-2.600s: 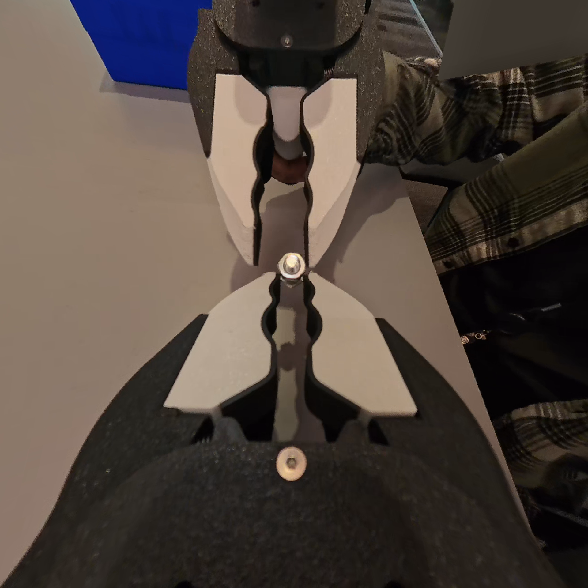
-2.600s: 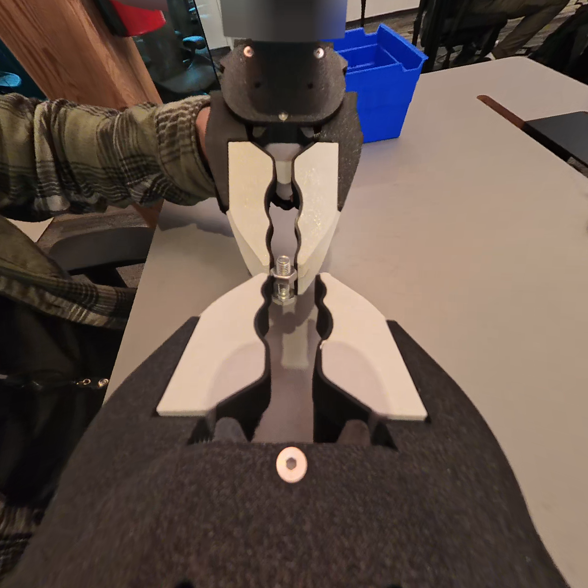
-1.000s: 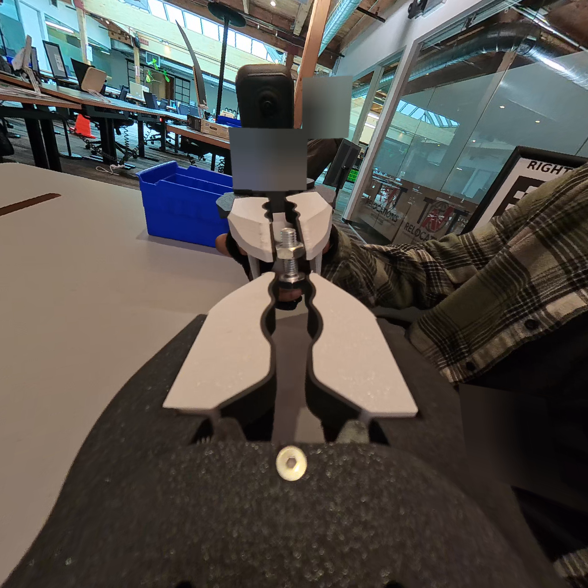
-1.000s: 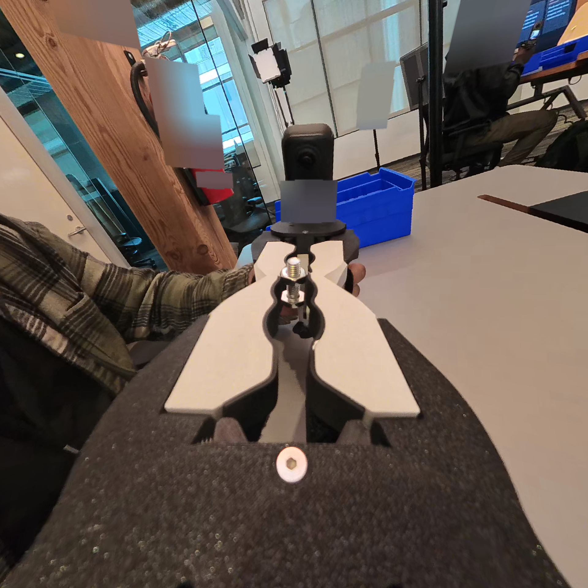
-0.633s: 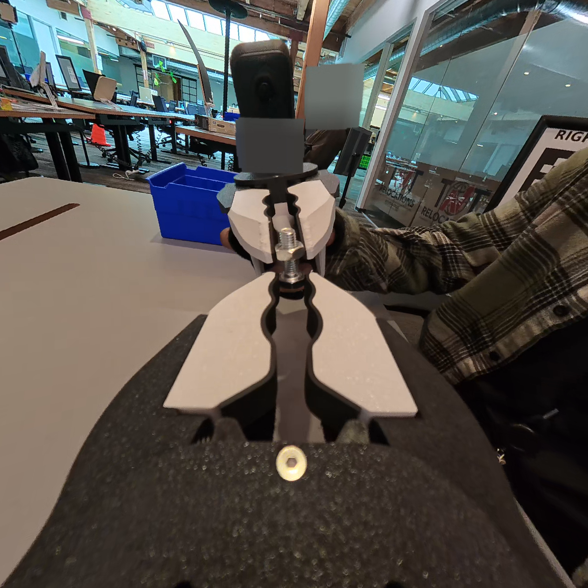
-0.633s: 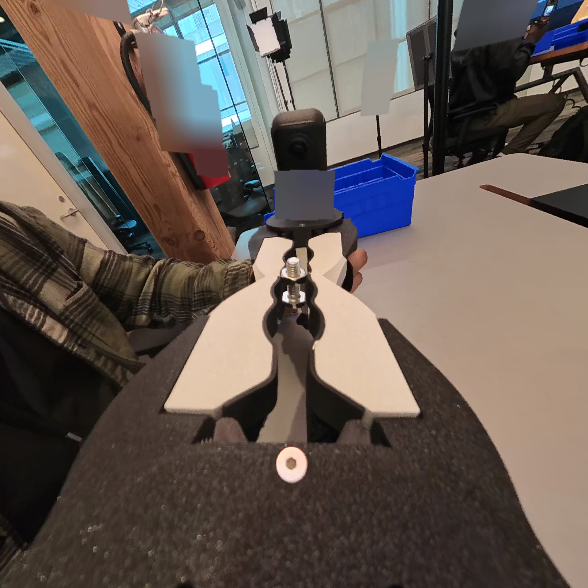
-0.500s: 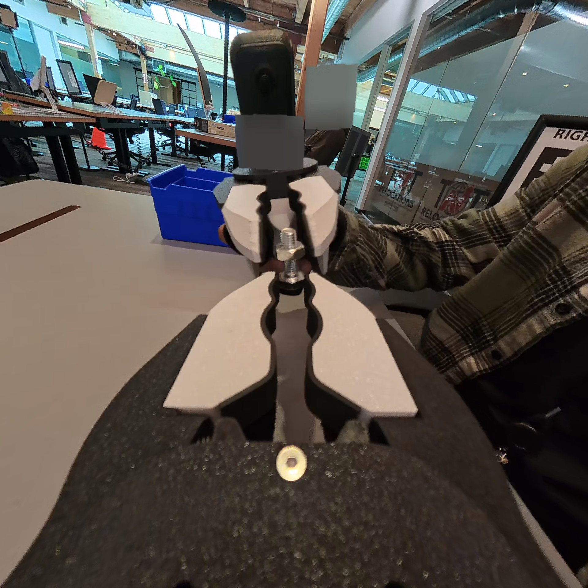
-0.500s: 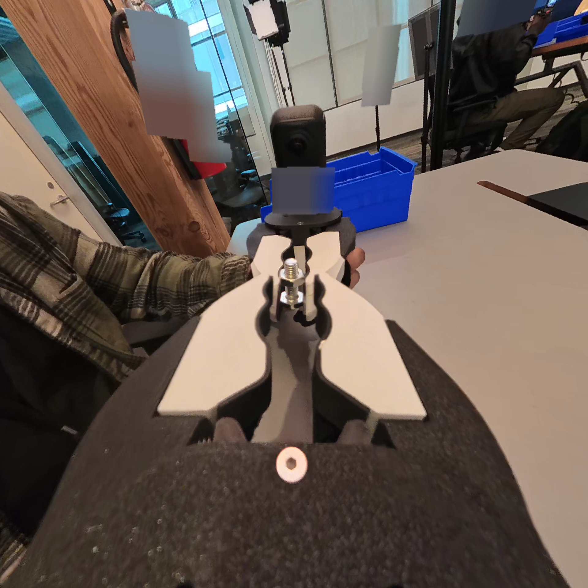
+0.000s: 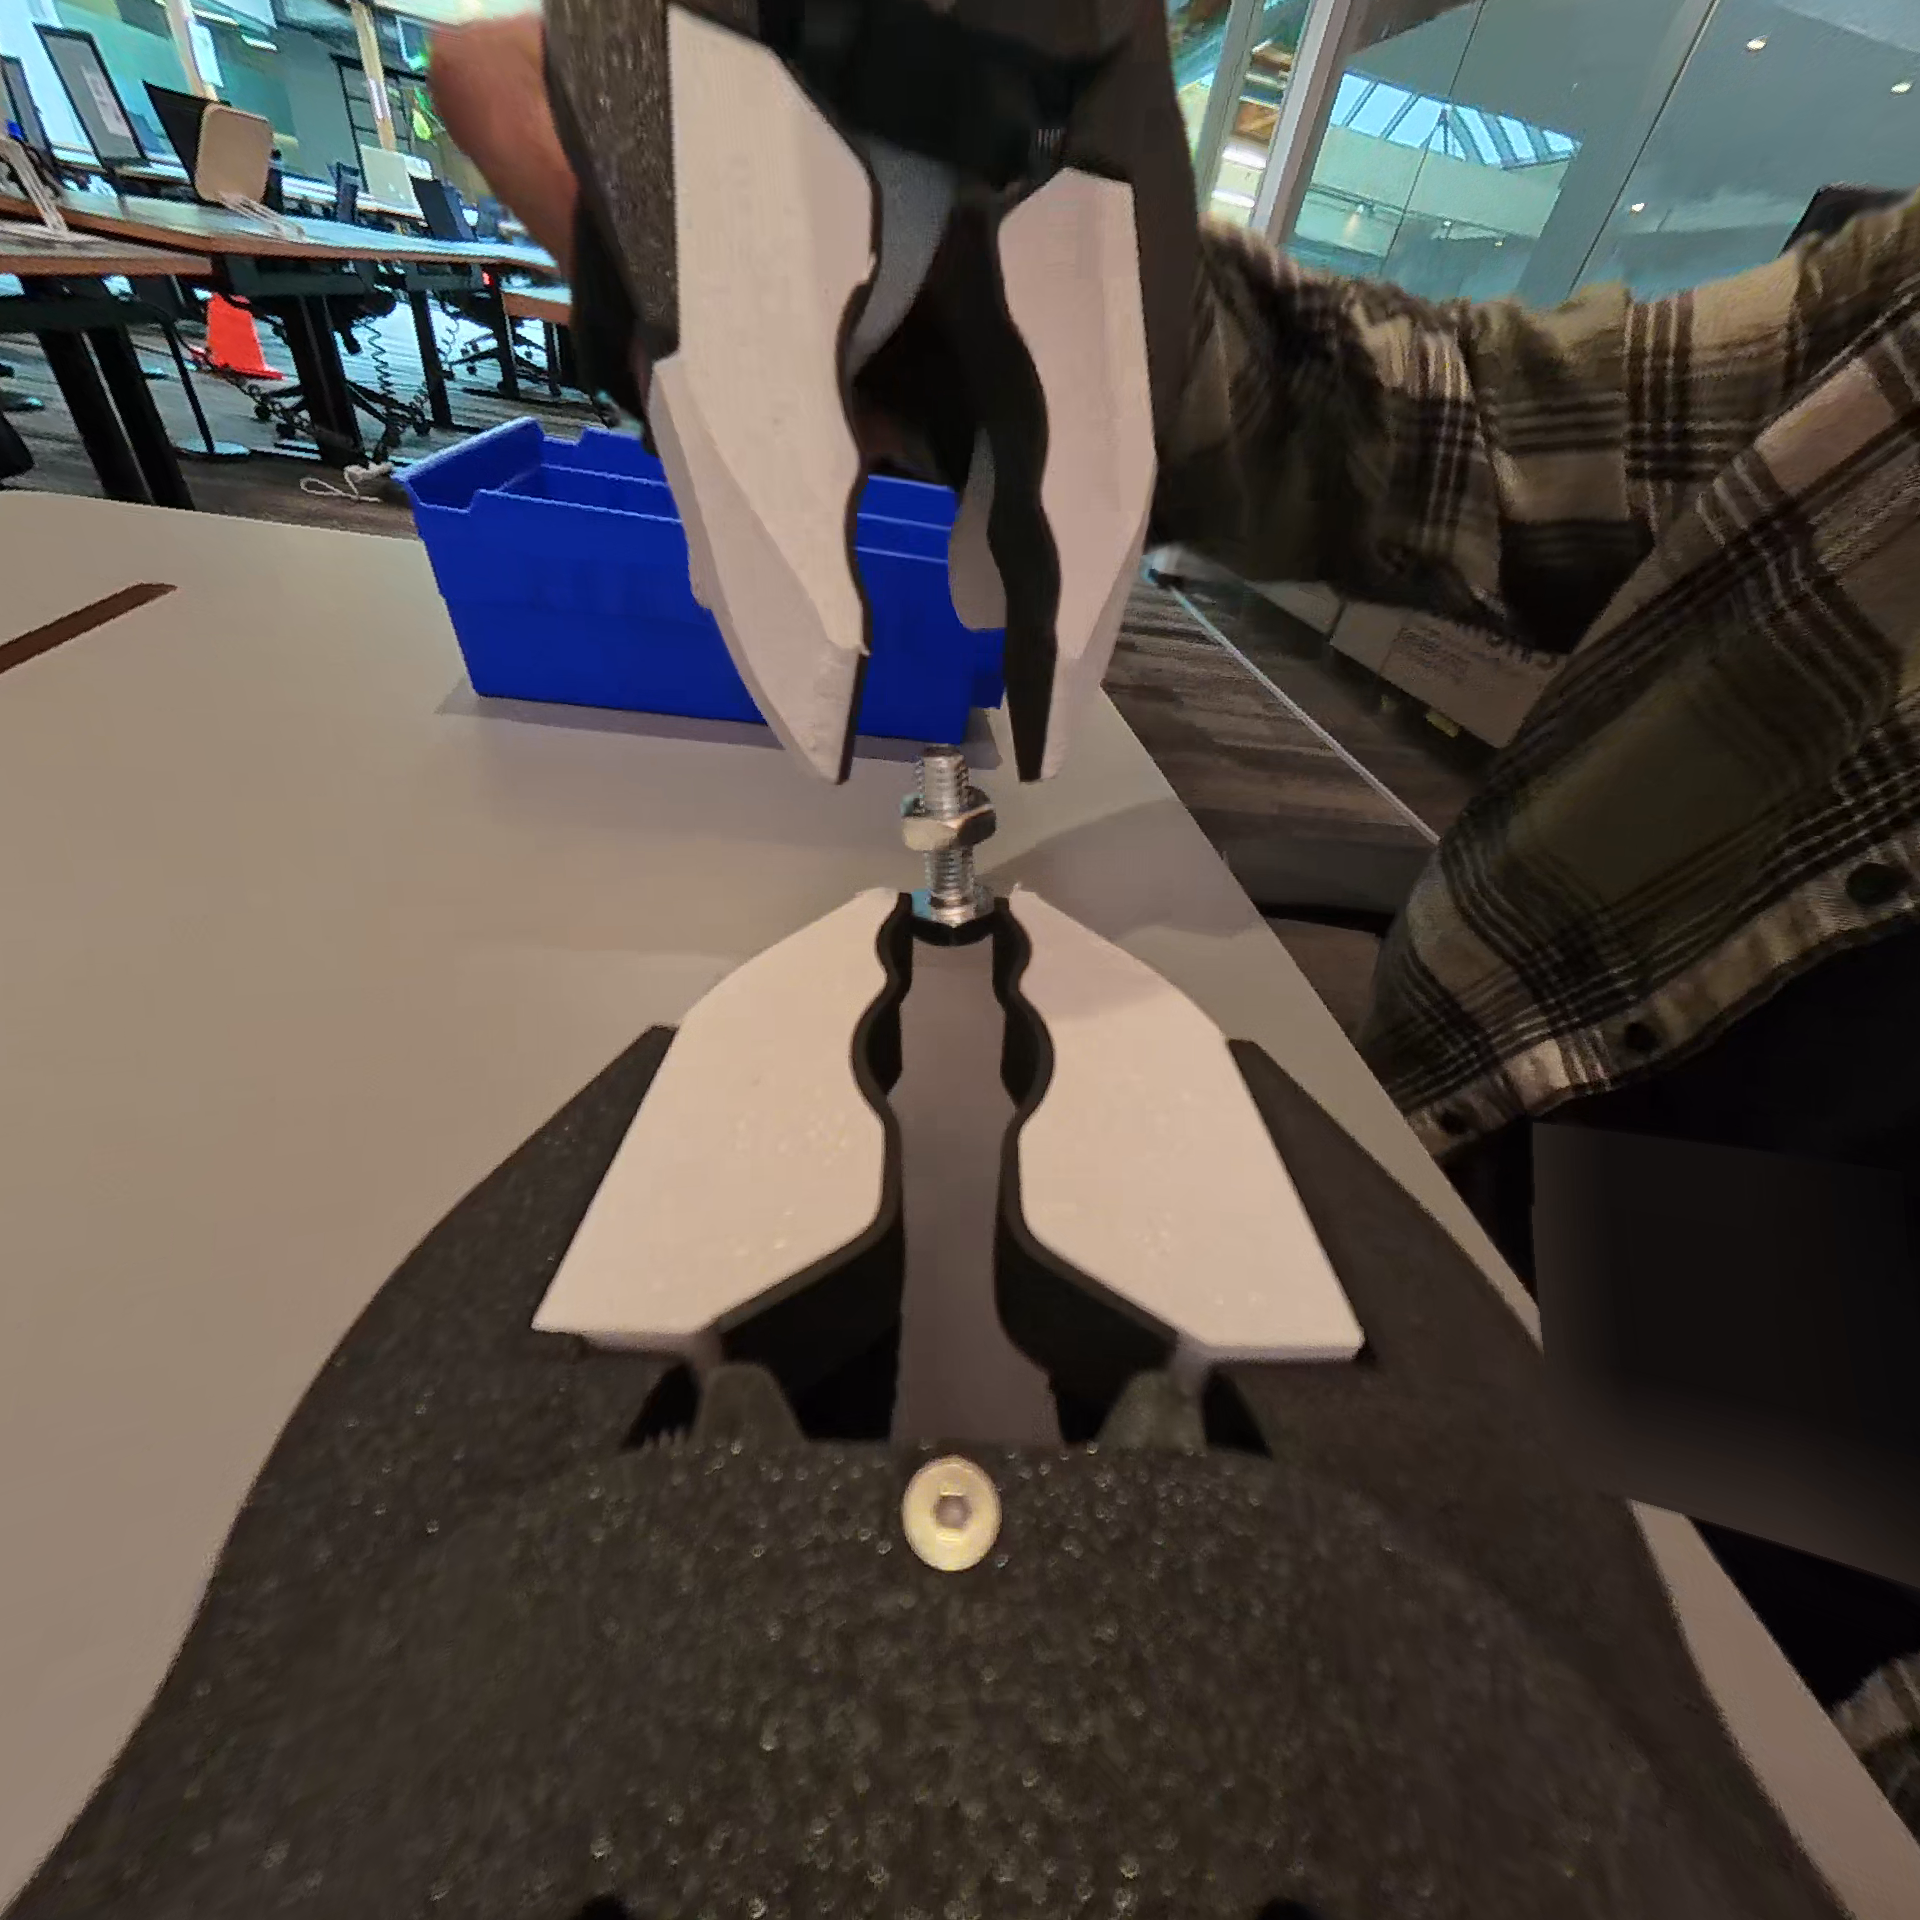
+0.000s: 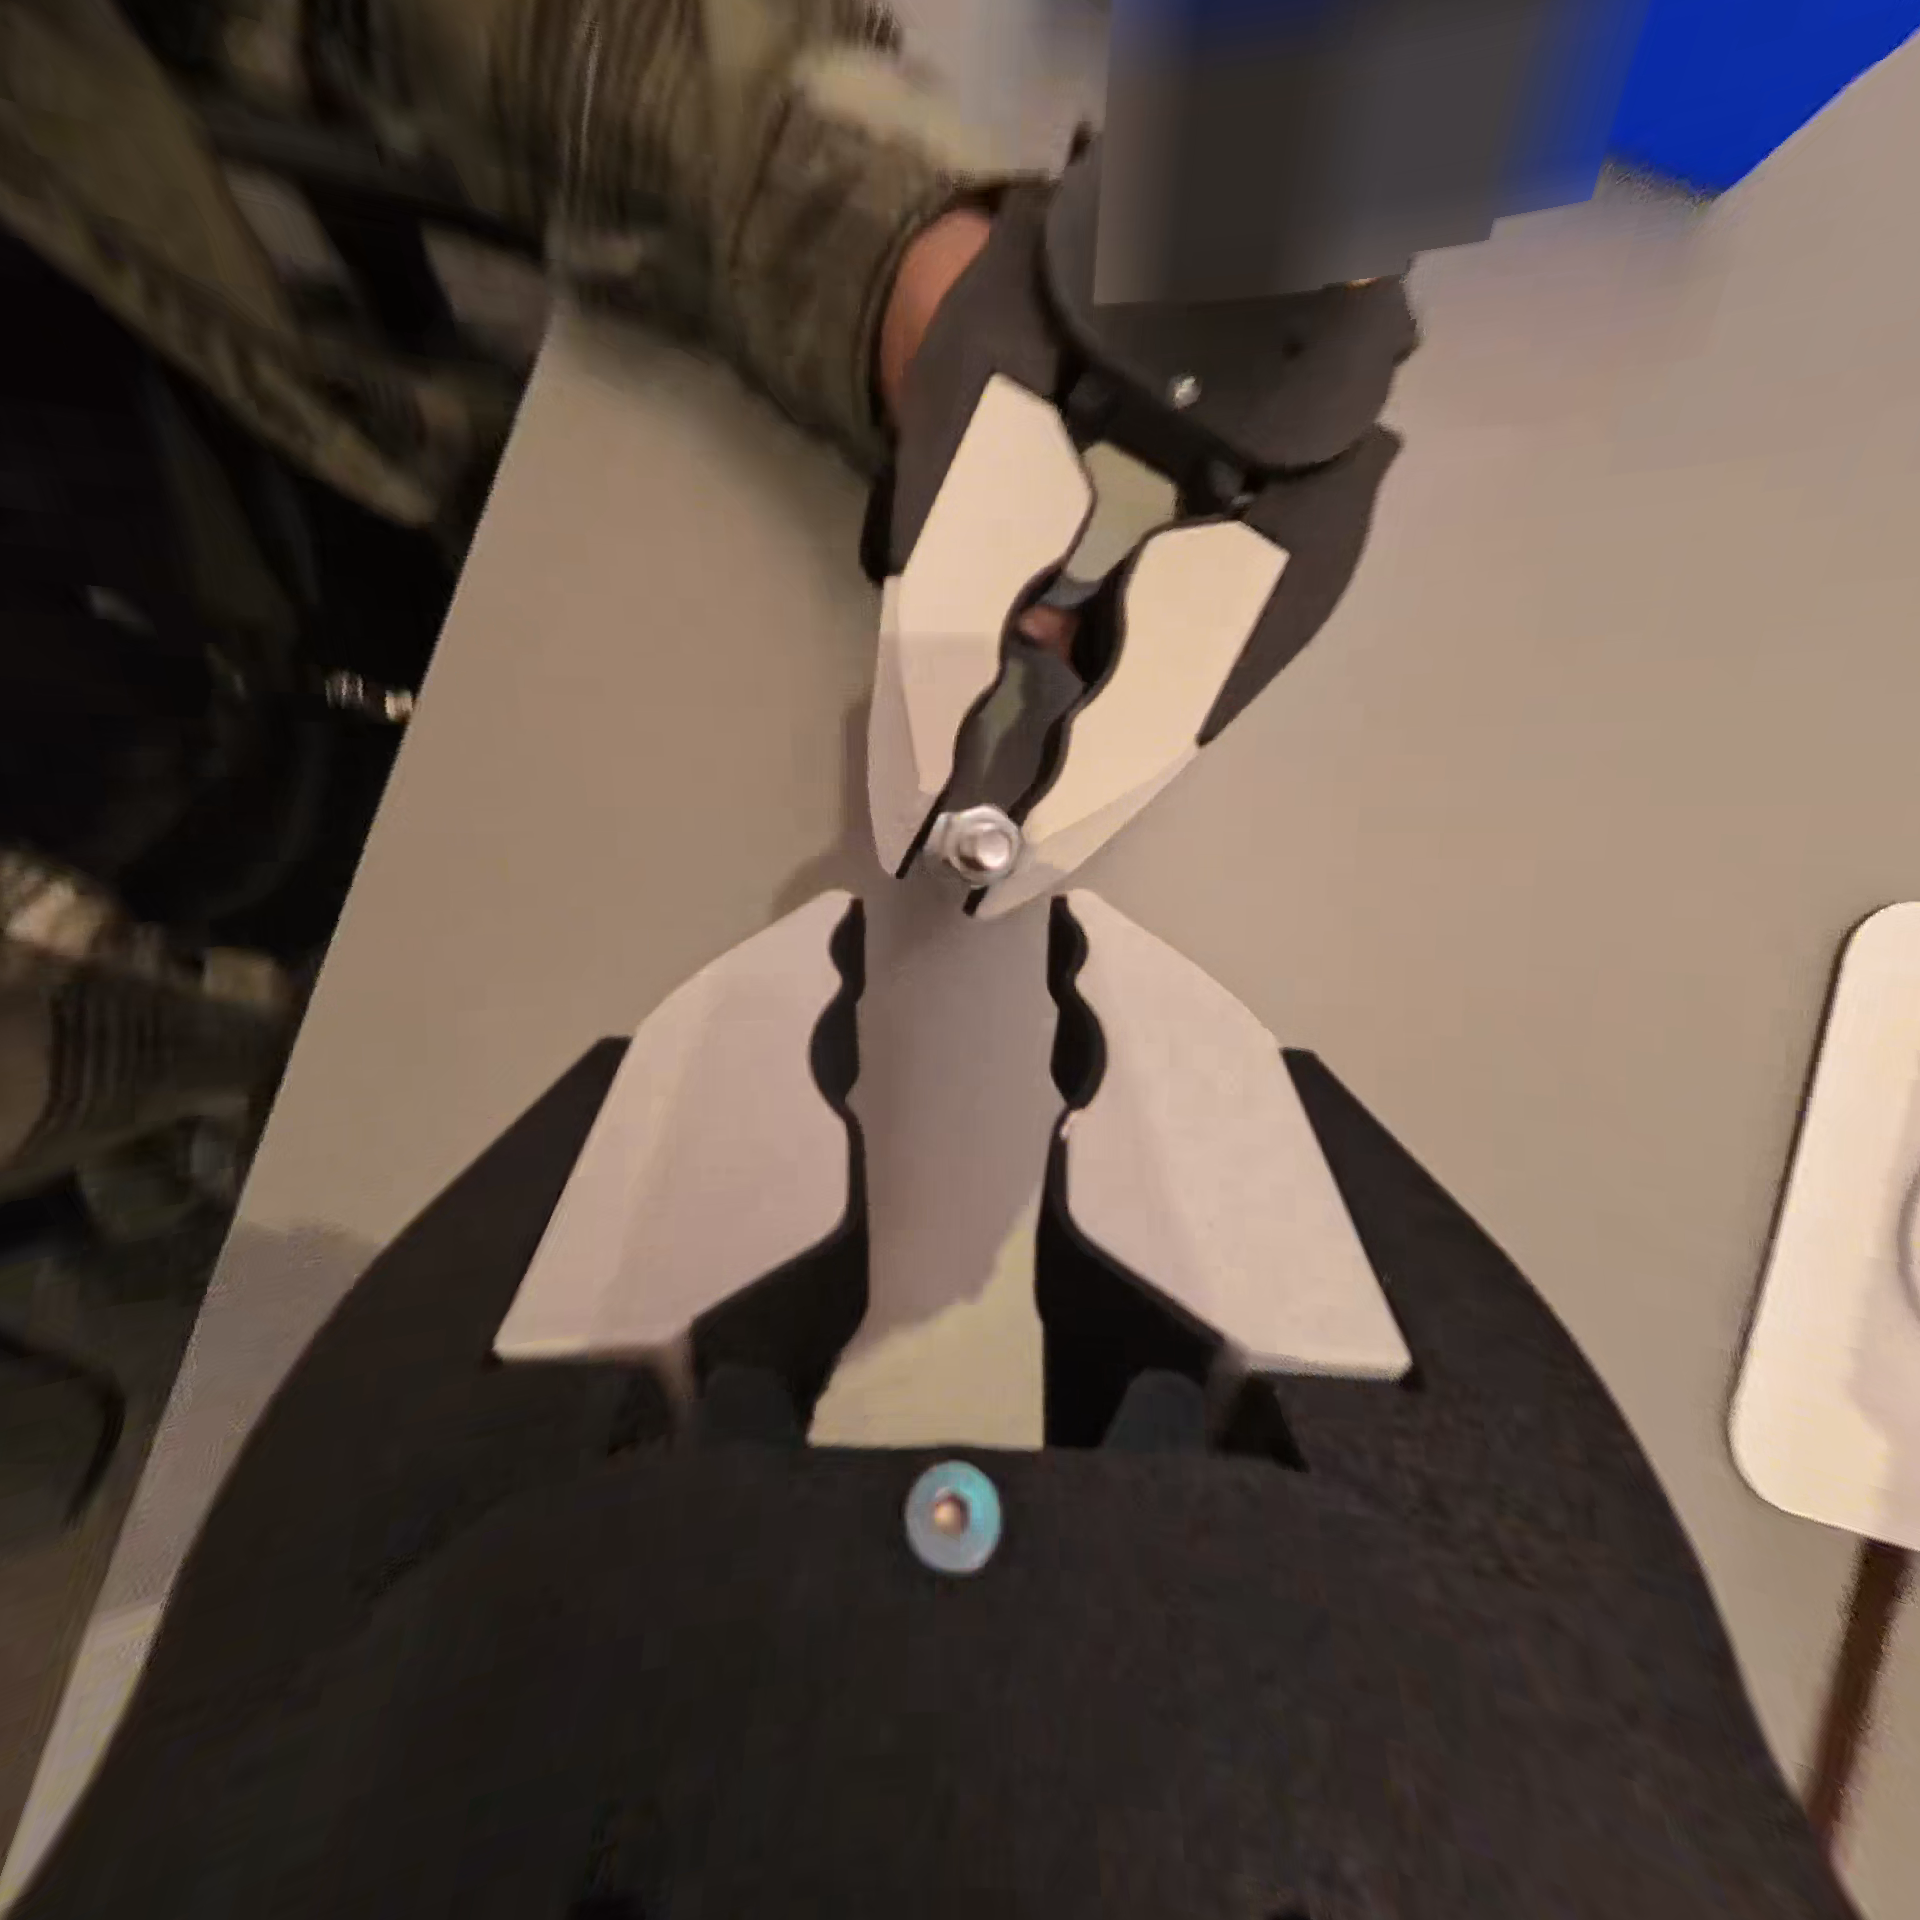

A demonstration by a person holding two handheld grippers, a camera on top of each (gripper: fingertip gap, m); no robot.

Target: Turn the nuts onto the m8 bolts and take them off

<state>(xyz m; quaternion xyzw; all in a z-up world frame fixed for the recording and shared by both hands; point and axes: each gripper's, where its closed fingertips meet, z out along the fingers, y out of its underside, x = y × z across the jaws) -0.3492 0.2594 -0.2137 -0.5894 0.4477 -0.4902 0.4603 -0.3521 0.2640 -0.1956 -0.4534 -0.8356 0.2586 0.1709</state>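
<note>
Right gripper [image 9: 930, 774] lifted off the nut [image 9: 947, 828], spread wide above it, left gripper [image 9: 948, 902] clamping the bolt [image 9: 947, 883] near the table edge [image 9: 1226, 862].

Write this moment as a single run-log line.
left gripper: shut on bolt | nut: midway on thread | right gripper: open, above bolt tip, not touching nut | blue bin: behind, on table

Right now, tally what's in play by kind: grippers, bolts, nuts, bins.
hand-held grippers: 2 (left hand-held gripper, right hand-held gripper)
bolt: 1
nut: 1
blue bin: 1
Total: 5
</note>
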